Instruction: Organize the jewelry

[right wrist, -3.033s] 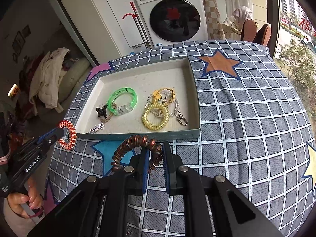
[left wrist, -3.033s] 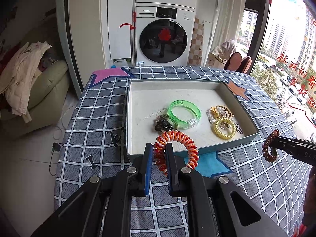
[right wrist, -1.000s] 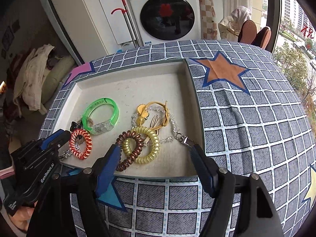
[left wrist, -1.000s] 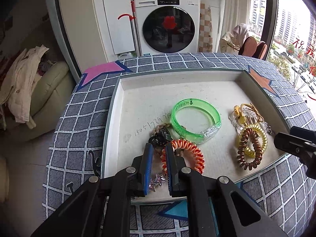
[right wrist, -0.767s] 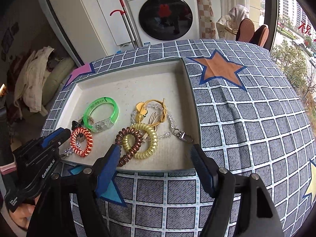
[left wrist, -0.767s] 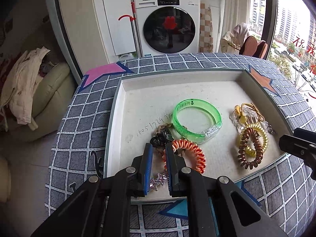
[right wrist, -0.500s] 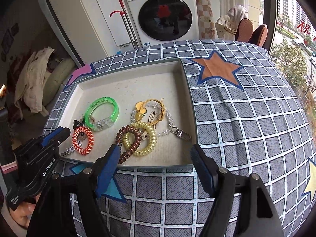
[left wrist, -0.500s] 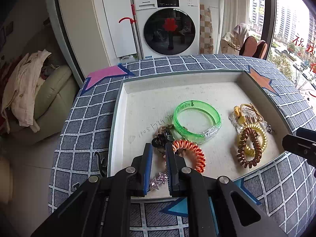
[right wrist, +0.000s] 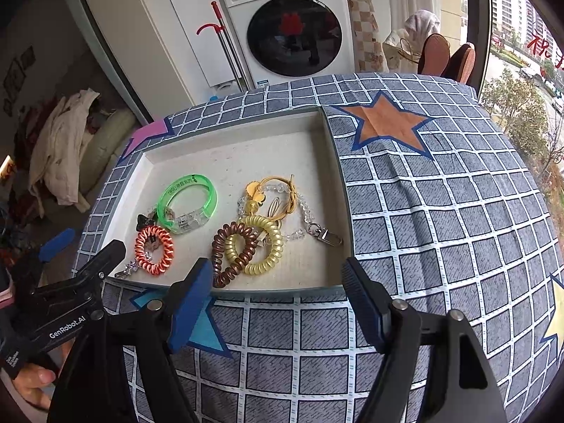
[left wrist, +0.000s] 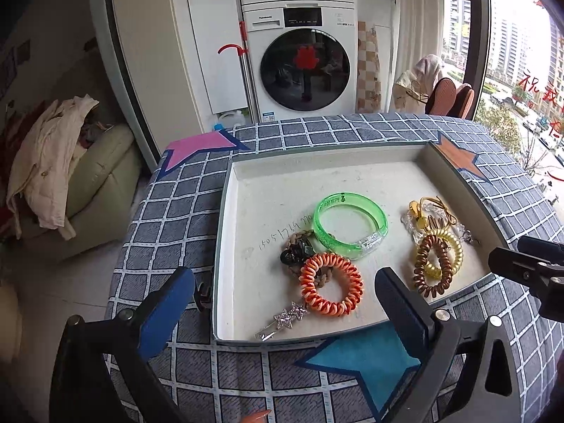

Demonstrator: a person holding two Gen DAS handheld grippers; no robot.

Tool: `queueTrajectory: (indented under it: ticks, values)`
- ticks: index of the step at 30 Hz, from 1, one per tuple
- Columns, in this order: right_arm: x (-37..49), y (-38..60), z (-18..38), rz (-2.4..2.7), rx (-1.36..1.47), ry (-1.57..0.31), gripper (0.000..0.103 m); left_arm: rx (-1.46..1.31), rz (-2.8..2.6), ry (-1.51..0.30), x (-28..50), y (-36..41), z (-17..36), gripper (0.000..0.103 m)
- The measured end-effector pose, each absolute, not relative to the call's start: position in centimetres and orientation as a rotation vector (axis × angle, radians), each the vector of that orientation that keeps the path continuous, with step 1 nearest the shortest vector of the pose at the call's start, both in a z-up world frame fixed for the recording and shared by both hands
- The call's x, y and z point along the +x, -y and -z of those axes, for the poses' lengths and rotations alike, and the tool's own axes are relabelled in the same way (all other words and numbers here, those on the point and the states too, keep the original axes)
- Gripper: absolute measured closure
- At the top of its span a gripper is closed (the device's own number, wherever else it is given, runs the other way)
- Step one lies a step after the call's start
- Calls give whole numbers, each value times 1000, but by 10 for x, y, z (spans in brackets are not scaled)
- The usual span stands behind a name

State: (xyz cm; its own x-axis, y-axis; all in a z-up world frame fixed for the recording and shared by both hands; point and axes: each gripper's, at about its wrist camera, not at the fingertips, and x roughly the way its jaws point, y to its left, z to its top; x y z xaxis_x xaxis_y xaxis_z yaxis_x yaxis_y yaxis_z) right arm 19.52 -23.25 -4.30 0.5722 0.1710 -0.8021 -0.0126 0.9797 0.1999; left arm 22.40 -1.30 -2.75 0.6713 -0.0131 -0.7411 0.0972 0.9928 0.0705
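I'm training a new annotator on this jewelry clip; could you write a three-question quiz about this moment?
1. True or false: the orange coil band lies inside the tray.
2. The brown coil band overlaps which item? A) the green bangle B) the yellow coil band C) the star hairpin
3. Fill in: the left gripper and the right gripper are both ____.

Key: 1 true, it lies near the tray's front edge. 2 B, they lie interlinked at the right of the tray. 3 open, holding nothing.
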Motion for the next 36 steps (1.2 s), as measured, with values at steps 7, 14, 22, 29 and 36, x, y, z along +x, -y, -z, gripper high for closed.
queueTrajectory:
  ticks: [7,14,22,29,36]
  values:
    - [186,226,39,-108,151,-918,12,110,45,-833,209,8,25,0]
    - [175,218,35,-123,138,-870,0,78,44,-857,203,3,29,0]
    - [175,224,43,-94,149,-959,0,36,35,-872,195,-5,28,0]
    - [160,222,47,-74,103,-940,0,53,0,-839,176,-8,26,0]
    - [139,220,40,-49,83,-861,0,61,-9,-798,152,-6,21,0]
